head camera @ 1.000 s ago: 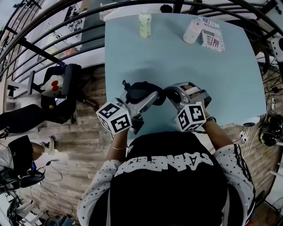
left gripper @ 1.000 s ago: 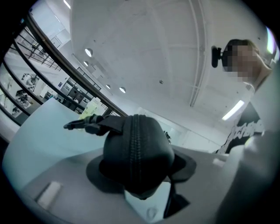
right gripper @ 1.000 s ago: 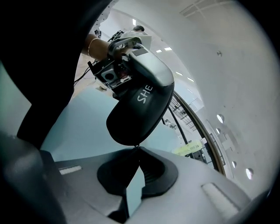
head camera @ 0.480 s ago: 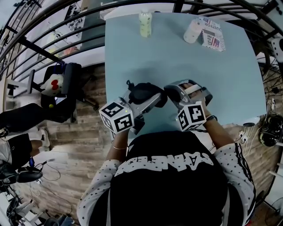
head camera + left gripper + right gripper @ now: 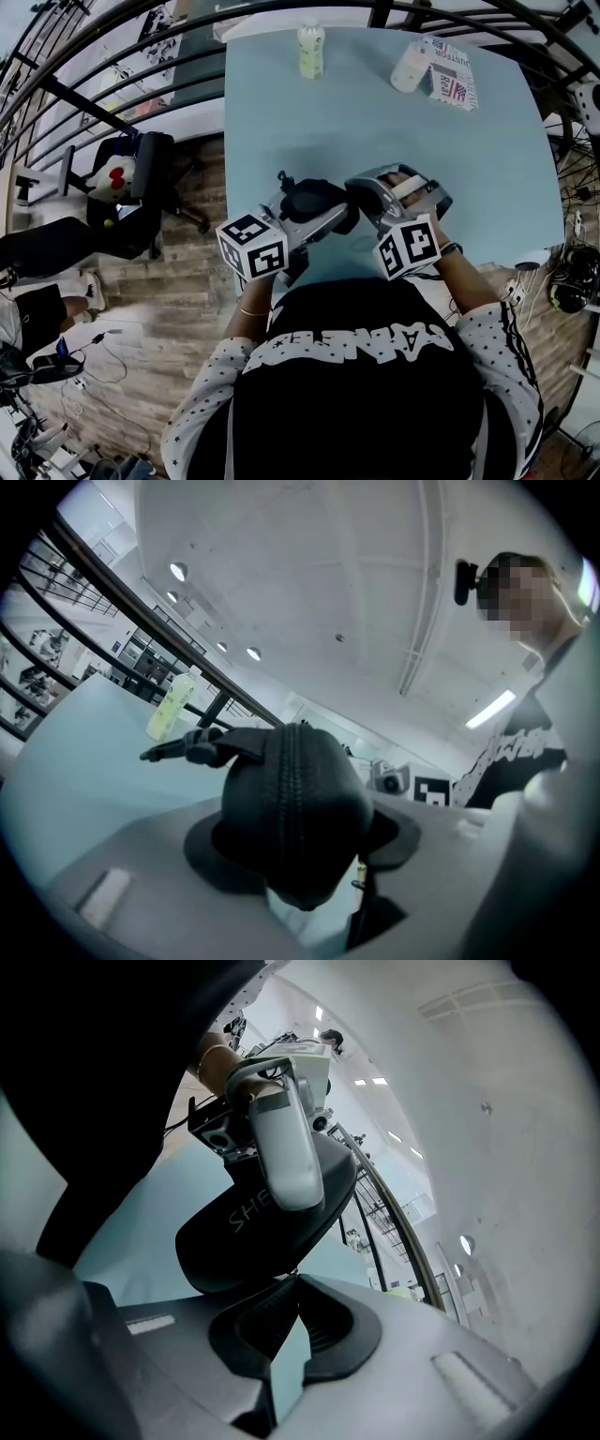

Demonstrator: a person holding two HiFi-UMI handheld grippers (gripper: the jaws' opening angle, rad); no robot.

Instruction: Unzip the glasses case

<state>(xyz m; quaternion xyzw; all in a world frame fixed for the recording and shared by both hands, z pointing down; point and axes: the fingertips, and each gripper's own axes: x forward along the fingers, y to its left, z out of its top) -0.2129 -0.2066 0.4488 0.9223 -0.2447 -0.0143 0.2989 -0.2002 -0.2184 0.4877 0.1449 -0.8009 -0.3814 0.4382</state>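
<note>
1. Left tongs [image 5: 305,217] [image 5: 300,841] are clamped on the black oval zip-up glasses case [image 5: 314,200] [image 5: 295,789], with 1 black pad on each flank.
2. The case is over the near part of the light blue surface [image 5: 375,131], just in front of the person's chest. I can't tell whether it touches the surface.
3. In the left gripper view the zip line runs down the middle of the case end facing the camera, teeth closed there. A black strap [image 5: 187,747] with a clip sticks out from the far end.
4. Right tongs [image 5: 361,197] [image 5: 292,1281] are together at the tips. The tips sit right at the lower edge of the case [image 5: 244,1241], on the person's right side of it.
5. I can't make out whether the zip pull is nipped between those tips.
6. In the right gripper view a pale finger of the left tongs [image 5: 286,1162] lies across the case side, above white lettering.
7. Far edge of the surface, well apart from the case:
   - 1 pale yellow-green bottle [image 5: 310,49] [image 5: 172,705], upright
   - 1 white cylinder [image 5: 410,64]
   - 1 printed box [image 5: 454,77] just beside the cylinder
</note>
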